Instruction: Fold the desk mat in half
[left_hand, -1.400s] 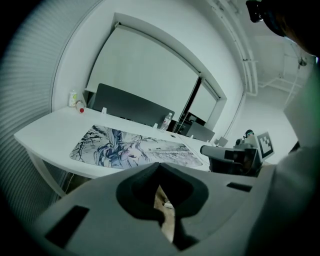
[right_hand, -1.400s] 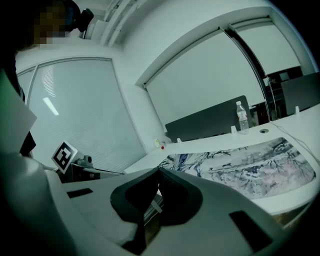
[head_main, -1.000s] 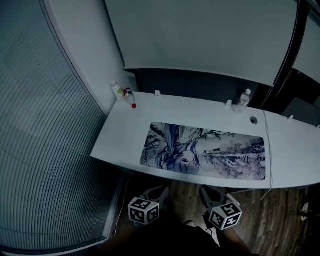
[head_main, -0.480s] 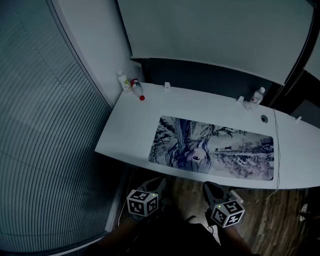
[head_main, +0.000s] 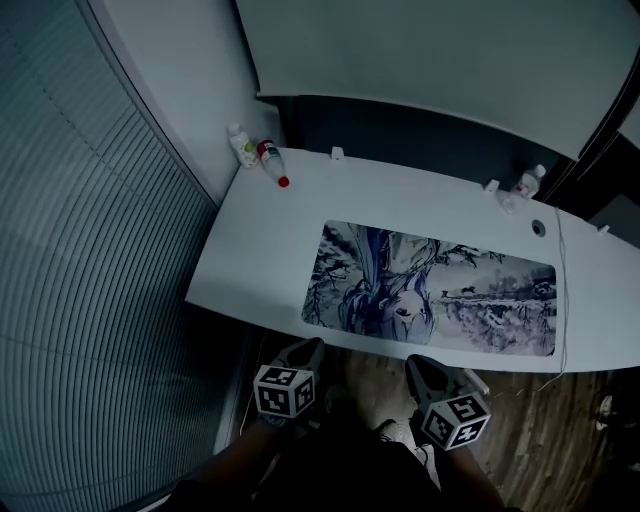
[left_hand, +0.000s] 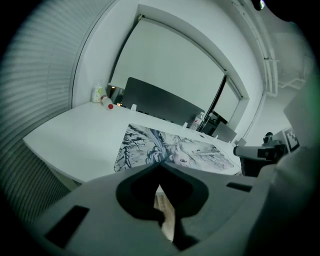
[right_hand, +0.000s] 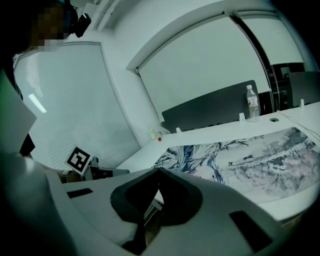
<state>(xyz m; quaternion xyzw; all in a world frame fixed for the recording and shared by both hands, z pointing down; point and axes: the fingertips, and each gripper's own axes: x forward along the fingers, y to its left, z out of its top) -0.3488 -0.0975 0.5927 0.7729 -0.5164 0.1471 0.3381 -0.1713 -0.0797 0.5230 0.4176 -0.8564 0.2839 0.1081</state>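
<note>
Left tongs (head_main: 305, 347) closer to desk (head_main: 265, 250); floor (head_main: 525, 420) seemingly wooden.

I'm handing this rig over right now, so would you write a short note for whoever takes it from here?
Left gripper: shut, empty, held short of the desk's near edge.
Right gripper: shut, empty, beside it, also off the desk.
Desk mat: lies flat and fully unfolded on the white desk, along its near edge.
Done: nothing yet; the mat is untouched.
Left: open the jaws, grip the mat's edge, fold it in half.
</note>
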